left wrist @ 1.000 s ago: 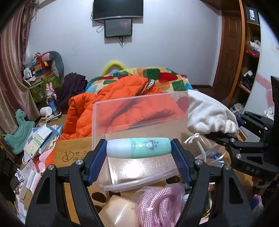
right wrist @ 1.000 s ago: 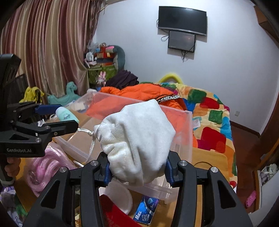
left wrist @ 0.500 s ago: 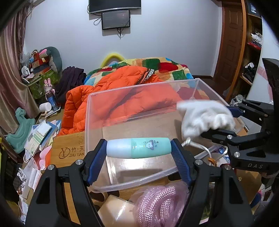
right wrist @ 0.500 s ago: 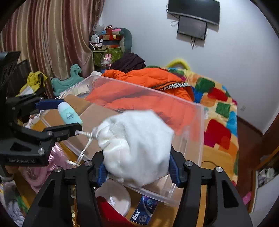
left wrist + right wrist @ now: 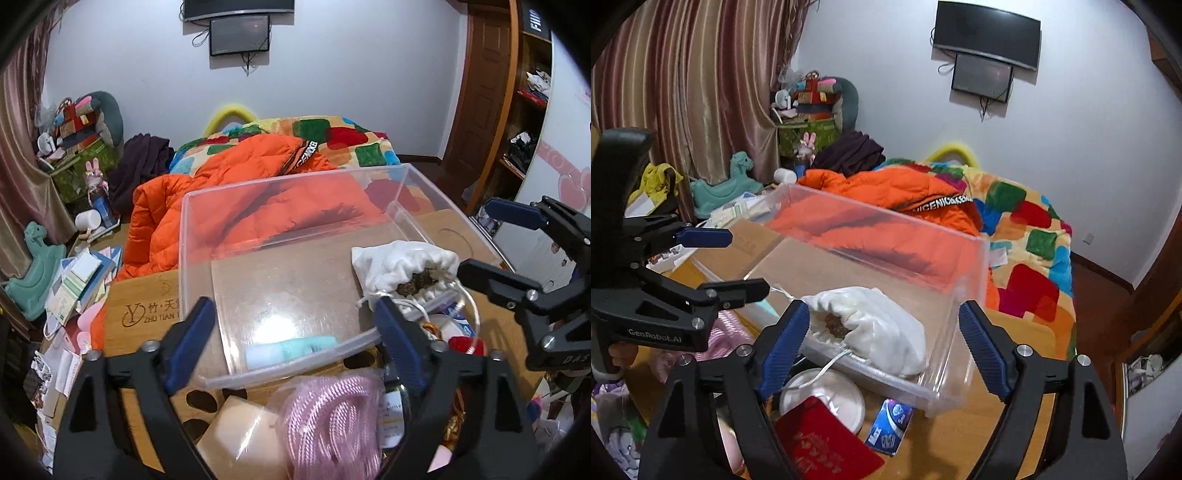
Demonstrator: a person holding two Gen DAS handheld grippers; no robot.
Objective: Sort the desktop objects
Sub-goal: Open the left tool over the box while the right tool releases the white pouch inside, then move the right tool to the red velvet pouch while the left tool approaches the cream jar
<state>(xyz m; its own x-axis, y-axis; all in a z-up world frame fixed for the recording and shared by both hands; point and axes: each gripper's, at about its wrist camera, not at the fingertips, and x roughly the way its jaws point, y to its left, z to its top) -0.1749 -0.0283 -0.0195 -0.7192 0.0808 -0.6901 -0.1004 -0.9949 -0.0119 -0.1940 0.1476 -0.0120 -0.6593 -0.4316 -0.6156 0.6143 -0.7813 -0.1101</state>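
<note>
Both my left tongs [image 5: 291, 343] and right tongs [image 5: 879, 345] stand apart, empty. The white pouch [image 5: 875, 328] and teal bottle [image 5: 291, 350] lie in the clear bin [image 5: 184, 240], centre frame. Pink rope [image 5: 332, 417], red booklet [image 5: 827, 439] and blue packet [image 5: 890, 424] remain on the surface [image 5: 1015, 435], lower frame.

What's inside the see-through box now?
In the clear box lie a white drawstring pouch, with something brown showing at its mouth, and a mint-green bottle. The rest of the pouch's contents stays hidden.
</note>
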